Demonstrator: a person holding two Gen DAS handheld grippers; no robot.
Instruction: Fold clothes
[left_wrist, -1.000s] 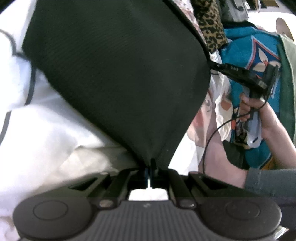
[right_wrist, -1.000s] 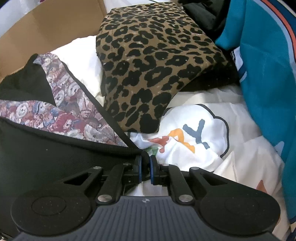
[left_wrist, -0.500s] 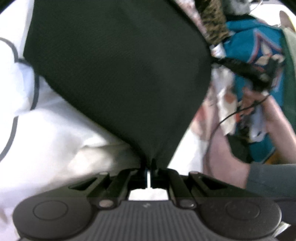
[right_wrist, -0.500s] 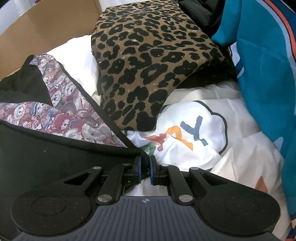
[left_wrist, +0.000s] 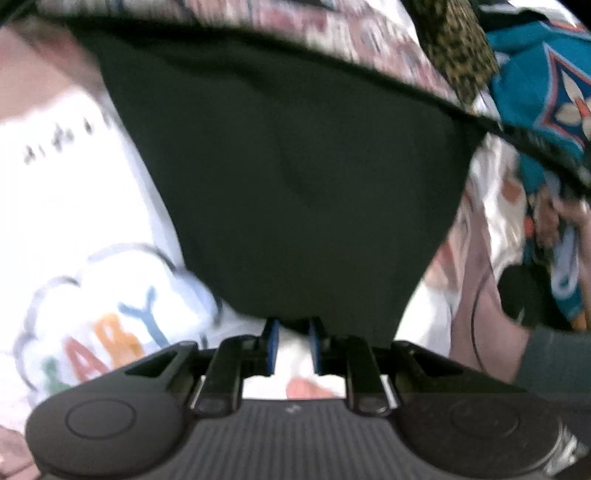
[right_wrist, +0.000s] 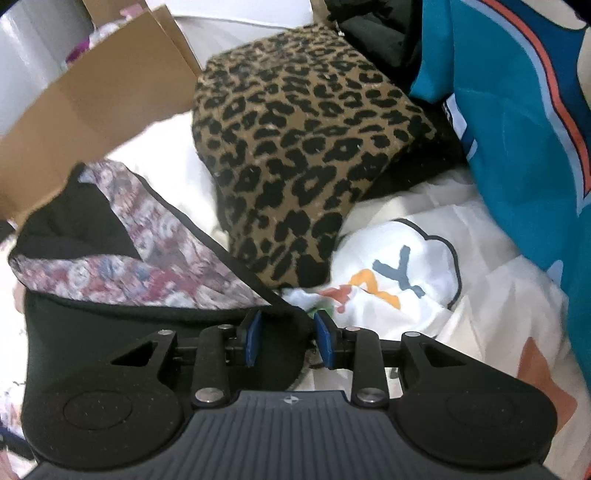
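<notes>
Right wrist view: the black garment (right_wrist: 110, 332), lined with a faded floral-looking print, lies folded over on the white "BABY" print cloth (right_wrist: 406, 266), beside the leopard-print piece (right_wrist: 306, 147). Both the right gripper (right_wrist: 286, 338) and left gripper (left_wrist: 291, 345) have just been opening; their fingers stand apart, black fabric slack between them, unpinched.

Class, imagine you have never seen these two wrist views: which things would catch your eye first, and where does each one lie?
The leopard-print garment dominates the middle of the right wrist view, lying folded on a white printed cloth beside a teal garment at the right edge. In the left wrist view a big black garment with a patterned lining fills the centre. Its edge lies between the parted fingers of each gripper, left and right.
</notes>
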